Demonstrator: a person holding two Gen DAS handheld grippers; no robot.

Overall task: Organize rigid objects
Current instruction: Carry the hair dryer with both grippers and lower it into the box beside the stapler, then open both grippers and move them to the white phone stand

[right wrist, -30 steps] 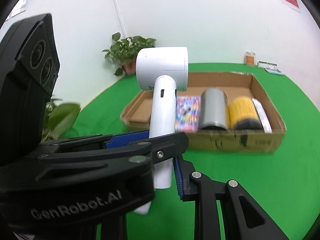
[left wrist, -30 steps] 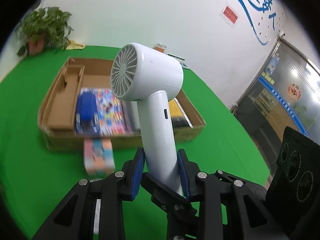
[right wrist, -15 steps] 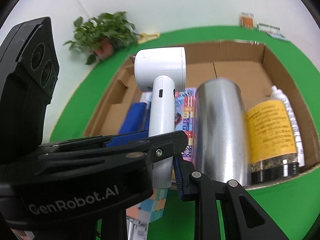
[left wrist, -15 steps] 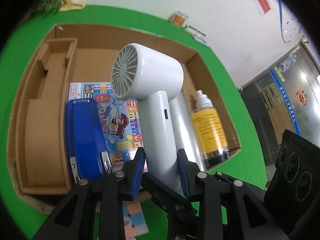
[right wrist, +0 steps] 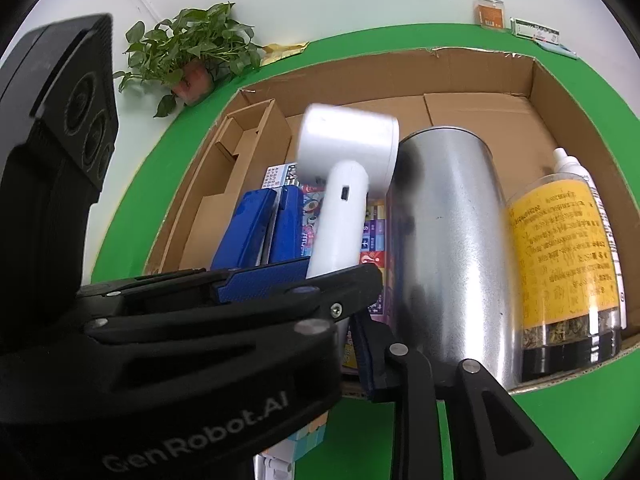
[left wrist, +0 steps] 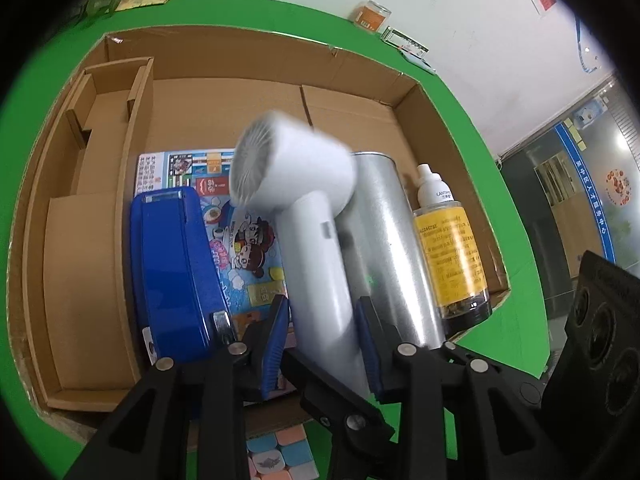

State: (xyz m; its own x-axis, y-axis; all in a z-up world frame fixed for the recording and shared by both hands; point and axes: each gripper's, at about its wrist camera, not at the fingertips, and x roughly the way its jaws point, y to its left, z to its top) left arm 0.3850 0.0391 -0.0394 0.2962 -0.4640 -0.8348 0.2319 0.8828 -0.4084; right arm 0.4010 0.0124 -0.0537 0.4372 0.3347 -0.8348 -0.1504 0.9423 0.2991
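Note:
A white hair dryer hangs blurred over an open cardboard box, with its head leaning right against a silver canister. Its handle runs down between the blue pads of my left gripper, which no longer hold it steady. From the right wrist, the hair dryer shows the same tilt. The jaws of my right gripper are opening, and its near pad stands clear of the handle. One of its fingers crosses under the handle in the left wrist view.
In the box lie a blue stapler, a colourful printed card, a yellow-labelled jar and a white dropper bottle. A cardboard insert fills its left side. A pastel puzzle cube sits on the green table.
Both grippers carried the dryer forward over the box and tipped downward. The dryer, upright and sharp before, now tilts right and blurs between the loosening jaws.

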